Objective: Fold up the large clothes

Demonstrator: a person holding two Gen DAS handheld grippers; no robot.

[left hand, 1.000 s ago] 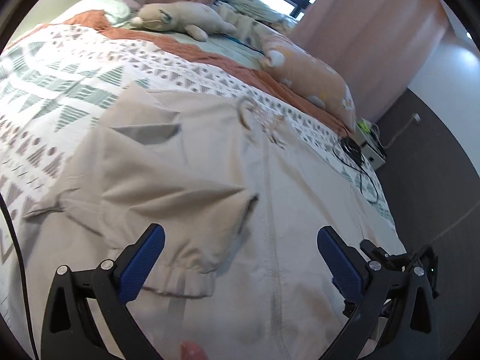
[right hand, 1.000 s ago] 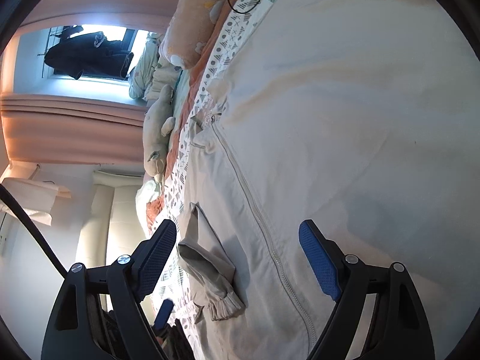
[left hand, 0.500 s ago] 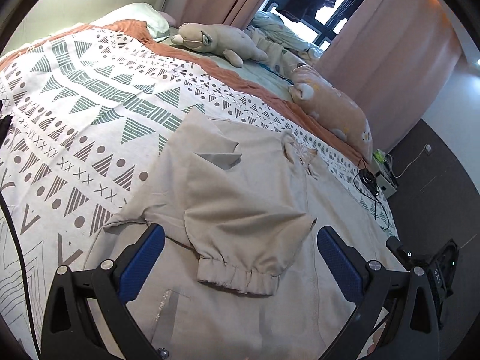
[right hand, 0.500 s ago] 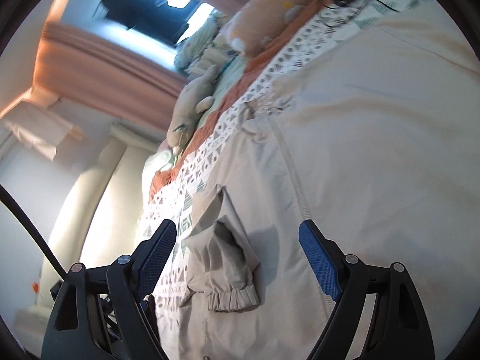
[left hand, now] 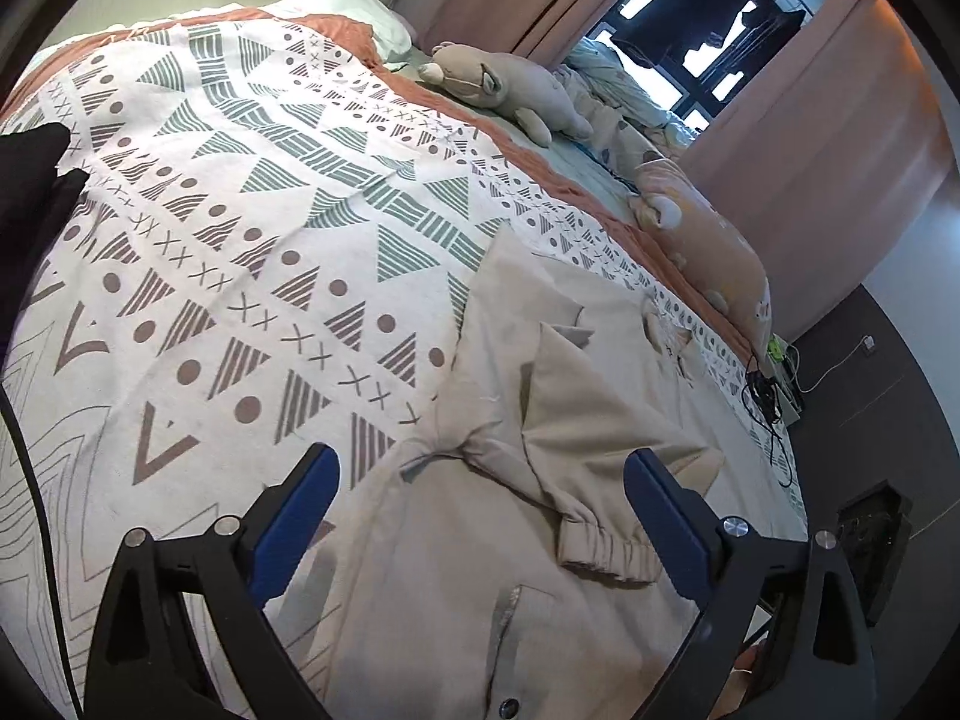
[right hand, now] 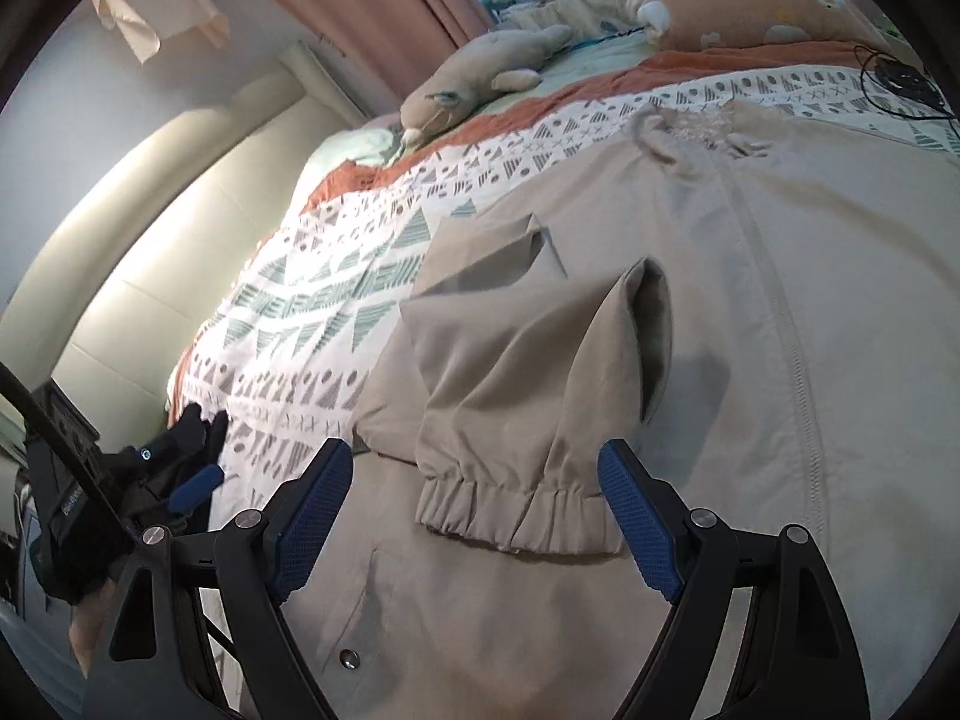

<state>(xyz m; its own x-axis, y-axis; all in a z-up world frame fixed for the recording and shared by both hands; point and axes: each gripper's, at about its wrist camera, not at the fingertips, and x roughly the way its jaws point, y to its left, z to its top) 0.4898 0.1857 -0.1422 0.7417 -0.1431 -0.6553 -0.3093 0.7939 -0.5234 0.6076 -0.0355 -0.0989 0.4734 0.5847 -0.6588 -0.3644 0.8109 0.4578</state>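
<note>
The right gripper [right hand: 471,504] has its blue-padded jaws spread wide with nothing clamped; in its own view the elastic cuff [right hand: 516,513] of a folded sleeve [right hand: 528,360] lies on the cloth between the two pads, not pinched by either. The left gripper [left hand: 480,516] is likewise spread wide and holds nothing, with the edge of the garment and the same cuff [left hand: 606,552] showing past its right pad. The task's thing, a large beige jacket [right hand: 750,360], lies spread flat on the near right part of the bed, its zipper seam [right hand: 780,312] running from the collar [right hand: 678,126] at the far side toward the near edge, and one sleeve folded across its chest so that the cuff points near. A metal snap [right hand: 349,656] sits on the jacket's near hem, beside a pocket slit. Under it is a white bedspread [left hand: 240,270] printed with grey-green and brown triangles, dots and crosses, bordered far off by a rust-orange band. Beyond that lie a grey plush animal [left hand: 510,84] and a peach plush pillow [left hand: 708,240] near the pink curtains [left hand: 840,120] and the window. At the right edge of the bed black cables [left hand: 765,396] trail toward the dark floor. A cream padded headboard [right hand: 150,276] stands at the left. No brand, label or writing can be read anywhere
</note>
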